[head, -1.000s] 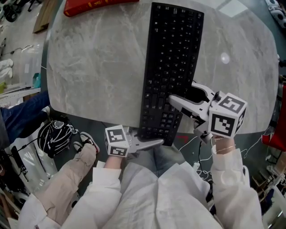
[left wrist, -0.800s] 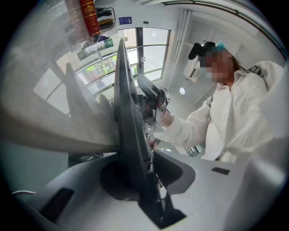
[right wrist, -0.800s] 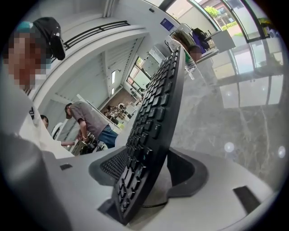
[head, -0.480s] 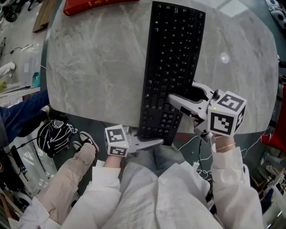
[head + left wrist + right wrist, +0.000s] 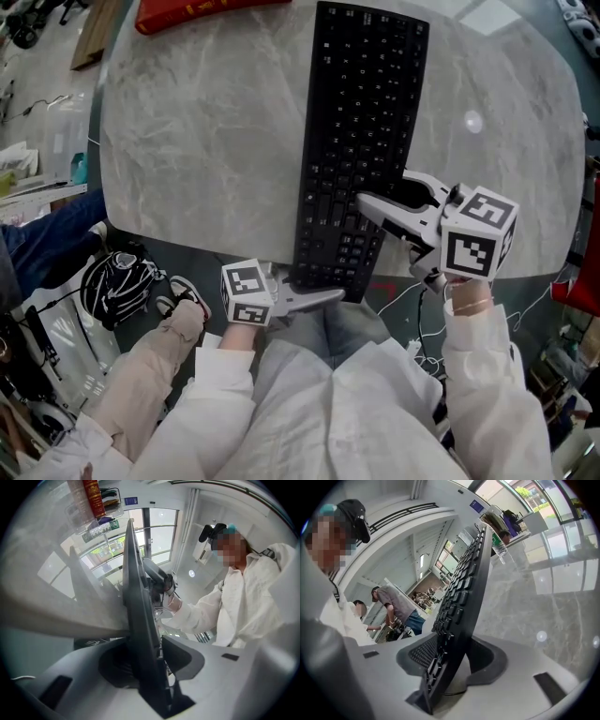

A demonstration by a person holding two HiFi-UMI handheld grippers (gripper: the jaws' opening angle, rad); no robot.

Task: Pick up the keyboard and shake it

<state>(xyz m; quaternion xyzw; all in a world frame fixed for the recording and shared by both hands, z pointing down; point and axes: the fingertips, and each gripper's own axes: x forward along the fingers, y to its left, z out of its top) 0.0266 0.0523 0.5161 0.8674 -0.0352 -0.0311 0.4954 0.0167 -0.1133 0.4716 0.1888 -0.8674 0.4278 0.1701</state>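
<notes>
Now level left claw (image 5: pixel 328 297) opening, tilted right claw (image 5: pixel 382 187) closing, keyboard (image 5: pixel 361 112) loose in both

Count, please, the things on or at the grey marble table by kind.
Black full-size keyboard: 1
Red flat object with gold print: 1
Hand-held tongs with marker cubes: 2 (left tongs just opening, right tongs just closing, the keyboard between each pair)
Total: 4
</notes>
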